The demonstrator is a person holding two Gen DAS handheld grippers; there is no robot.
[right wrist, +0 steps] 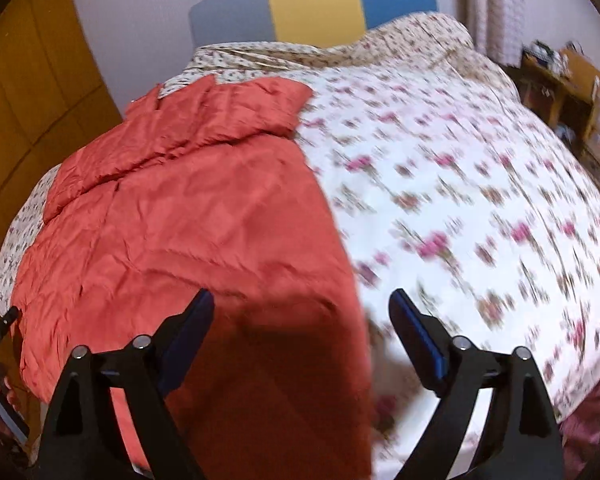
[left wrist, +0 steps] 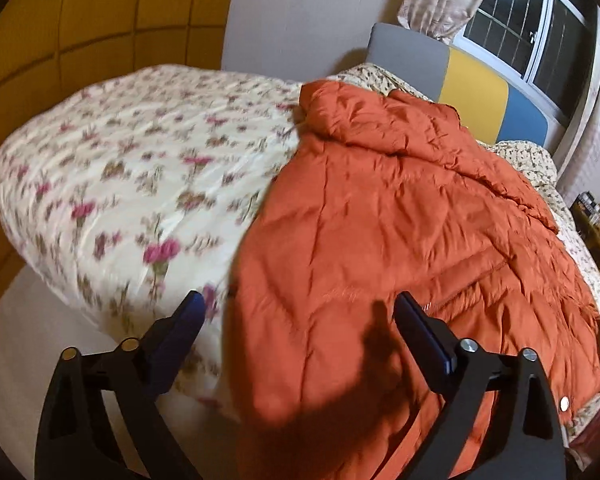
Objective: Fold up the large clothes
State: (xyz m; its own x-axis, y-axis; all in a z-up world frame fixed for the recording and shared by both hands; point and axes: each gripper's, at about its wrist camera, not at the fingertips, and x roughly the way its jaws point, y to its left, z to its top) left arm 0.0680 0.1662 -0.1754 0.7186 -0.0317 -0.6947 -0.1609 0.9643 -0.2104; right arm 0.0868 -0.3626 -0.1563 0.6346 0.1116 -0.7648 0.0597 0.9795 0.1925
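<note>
A large orange quilted jacket (left wrist: 400, 240) lies spread on a bed, with its hood or collar bunched toward the headboard. It also shows in the right wrist view (right wrist: 188, 216). My left gripper (left wrist: 300, 304) is open and empty, hovering above the jacket's near left edge. My right gripper (right wrist: 302, 300) is open and empty, hovering above the jacket's near right edge. A snap button (left wrist: 564, 403) shows on the jacket's lower right hem.
The bed is covered by a white floral quilt (left wrist: 140, 168) (right wrist: 460, 200). A grey, yellow and blue headboard (right wrist: 312, 4) stands at the far end. A window (left wrist: 532, 28) and curtain lie beyond. Wooden shelves (right wrist: 568, 88) stand at the right. Yellow wardrobe panels (left wrist: 80, 20) are at the left.
</note>
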